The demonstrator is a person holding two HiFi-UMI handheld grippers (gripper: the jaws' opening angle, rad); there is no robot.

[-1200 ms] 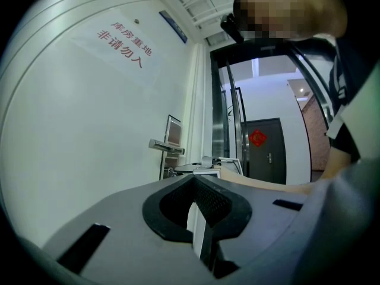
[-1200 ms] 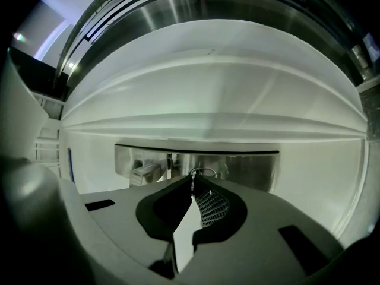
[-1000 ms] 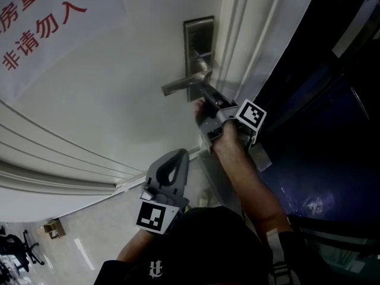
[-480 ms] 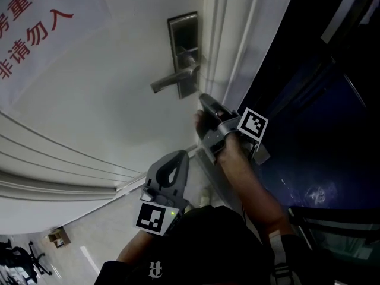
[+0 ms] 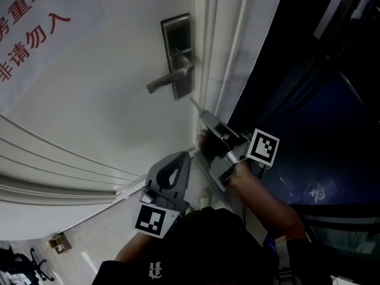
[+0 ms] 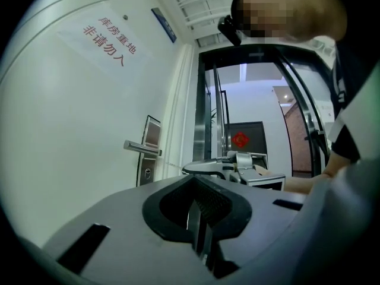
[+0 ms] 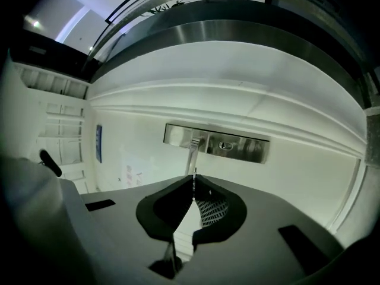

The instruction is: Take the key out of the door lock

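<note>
- The lock plate (image 5: 177, 46) is a tall metal strip on the white door (image 5: 107, 111), close to the door's edge; its lever handle (image 5: 166, 81) sticks out from the plate's lower half, away from that edge
- The right claw (image 5: 203, 115) sits just below the lock plate, pointing up at it; its jaws are pressed together on the key (image 5: 193, 104), which juts from the tips as a thin sliver
- In the right gripper view the key (image 7: 194, 180) shows edge-on as a fine line between the closed pads; the lock plate (image 7: 217, 142) lies beyond it, with the keyhole (image 7: 224, 145) bare and the lever handle (image 7: 192, 153) hanging towards the claw
- The key is clear of the lock plate, near its lower end and not touching it
- The left claw (image 5: 178, 159) is held further below the lock plate than the right claw, well apart from it and nearer the person's body; its jaws are closed on each other with nothing between them, as the left gripper view (image 6: 198, 209) shows
- A sign (image 5: 35, 22) with red characters is fixed to the door on the lever side of the lock plate
</note>
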